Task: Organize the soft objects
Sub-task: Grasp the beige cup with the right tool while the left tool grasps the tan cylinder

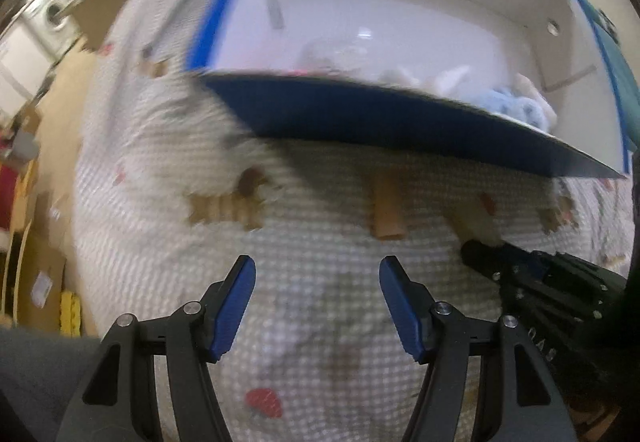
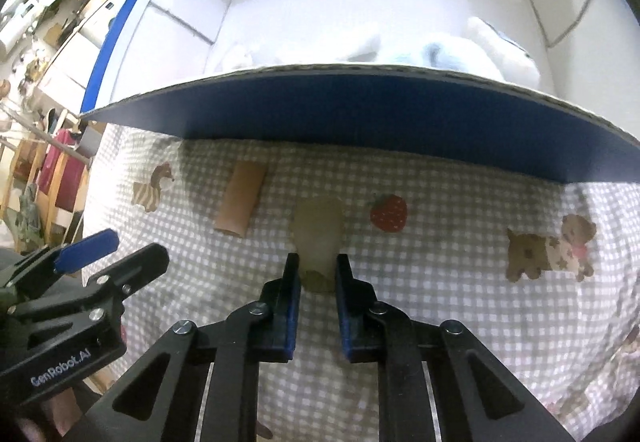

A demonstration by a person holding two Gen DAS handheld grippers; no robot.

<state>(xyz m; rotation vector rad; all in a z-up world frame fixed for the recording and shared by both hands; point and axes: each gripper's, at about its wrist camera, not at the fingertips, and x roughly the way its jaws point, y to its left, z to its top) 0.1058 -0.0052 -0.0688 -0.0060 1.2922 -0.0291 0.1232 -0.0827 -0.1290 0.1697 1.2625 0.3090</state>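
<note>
In the left wrist view, several pale soft items [image 1: 516,98] were seen already lying inside the white box [image 1: 400,22]; the left gripper [image 1: 318,274] was held with its jaws spread and empty above the checked cloth [image 1: 320,322], near a tan roll [image 1: 386,210] left outside. In the right wrist view, the right gripper [image 2: 318,266] was pinched onto a beige soft piece [image 2: 318,230] on the cloth, outside the box; both pieces were judged still to be boxed.
</note>
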